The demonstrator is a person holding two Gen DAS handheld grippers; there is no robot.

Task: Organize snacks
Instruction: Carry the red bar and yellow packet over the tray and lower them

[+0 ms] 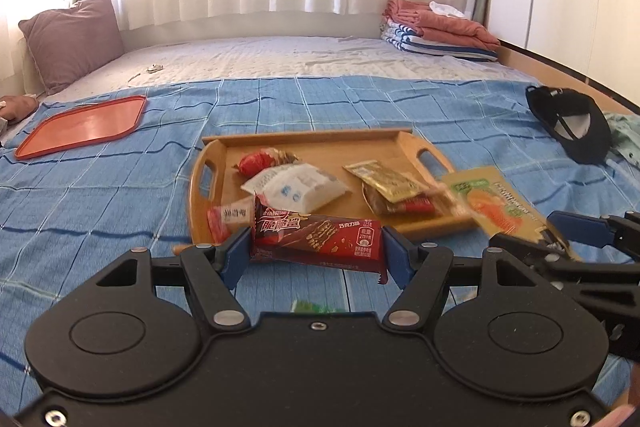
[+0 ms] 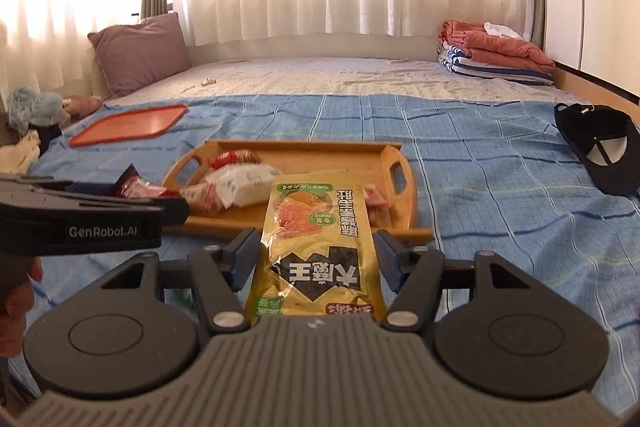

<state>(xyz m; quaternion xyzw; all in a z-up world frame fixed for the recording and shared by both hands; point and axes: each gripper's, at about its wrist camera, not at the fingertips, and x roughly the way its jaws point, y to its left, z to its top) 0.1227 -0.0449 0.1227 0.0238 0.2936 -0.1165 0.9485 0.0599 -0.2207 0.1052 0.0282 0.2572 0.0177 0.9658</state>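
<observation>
Halfway there: left gripper [image 1: 318, 247] clamped on red chocolate wafer bar [image 1: 316, 241], right gripper [image 2: 316, 259] on yellow snack pouch [image 2: 316, 247]; wooden handled tray [image 1: 320, 141] at twelve o'clock, part-filled.

Red chocolate bar [image 1: 318, 239] and yellow pouch [image 2: 316, 247] seemingly aloft before snack-strewn wooden tray [image 1: 316, 143]

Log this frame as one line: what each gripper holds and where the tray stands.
left gripper: shut on red chocolate bar | right gripper: shut on yellow snack pouch | wooden tray: on blue bedspread, holds several snacks
</observation>
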